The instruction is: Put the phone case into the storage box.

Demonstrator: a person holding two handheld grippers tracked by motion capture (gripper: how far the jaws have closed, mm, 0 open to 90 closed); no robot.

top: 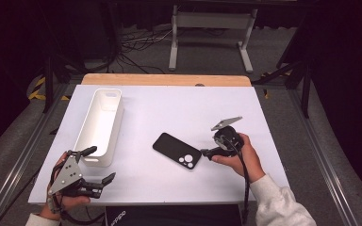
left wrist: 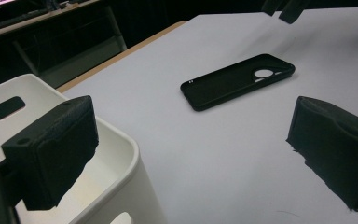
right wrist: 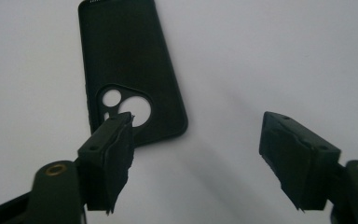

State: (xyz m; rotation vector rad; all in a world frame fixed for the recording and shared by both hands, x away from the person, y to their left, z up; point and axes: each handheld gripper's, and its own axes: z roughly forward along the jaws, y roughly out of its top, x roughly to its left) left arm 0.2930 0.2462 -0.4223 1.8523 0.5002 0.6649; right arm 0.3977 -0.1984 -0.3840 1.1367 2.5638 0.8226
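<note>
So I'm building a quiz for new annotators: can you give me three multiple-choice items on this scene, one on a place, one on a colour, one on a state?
1. Where does the phone case lie?
A. inside the bin
B. flat on the table, right of the bin
C. between the left jaws

2. What colour is the bin?
A. white
B. red
C. black

3. How does the right hand-held gripper stand?
A. shut on the case
B. holding the bin
C. jaws apart, nothing clamped

Answers:
1 B, the high view shows it on the white table, beside the bin.
2 A, its walls are plainly white.
3 C, the right gripper view shows bare table between the pads.
</note>
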